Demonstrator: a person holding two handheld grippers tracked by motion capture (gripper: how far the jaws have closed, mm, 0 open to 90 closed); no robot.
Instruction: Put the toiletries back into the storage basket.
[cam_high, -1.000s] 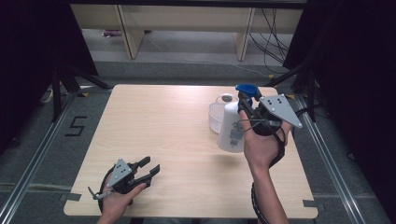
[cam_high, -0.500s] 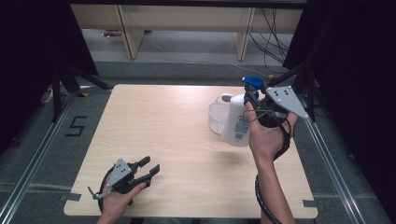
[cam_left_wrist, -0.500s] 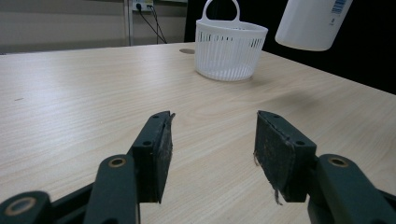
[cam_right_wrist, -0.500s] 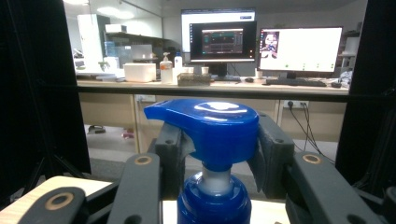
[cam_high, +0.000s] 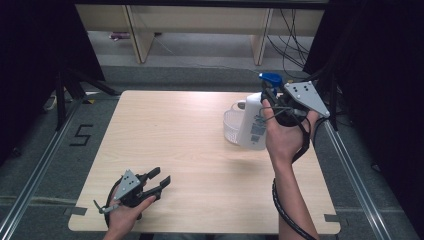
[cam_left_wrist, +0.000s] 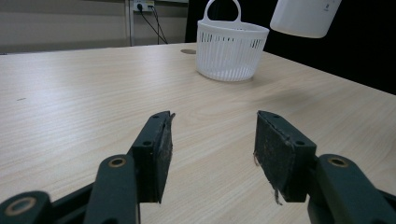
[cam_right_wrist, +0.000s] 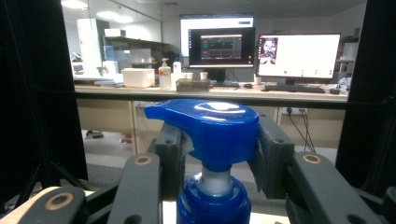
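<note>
While ribbed, the basket (cam_high: 233, 125) neighbours a smooth bottle (cam_high: 252, 122).

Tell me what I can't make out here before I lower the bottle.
- Basket inside: high view, bottle covers part; left gripper view, wall hides it.
- Bottle label: high view, too small to read.
- Bottle body: right gripper view, blue pump head hides it; left gripper view, top edge cuts it.

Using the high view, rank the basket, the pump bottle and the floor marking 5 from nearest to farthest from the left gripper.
From the left gripper:
1. Floor marking 5, on the floor off the table's left edge.
2. Basket, on the table's far right.
3. Pump bottle, just past the basket, in the right gripper.
</note>
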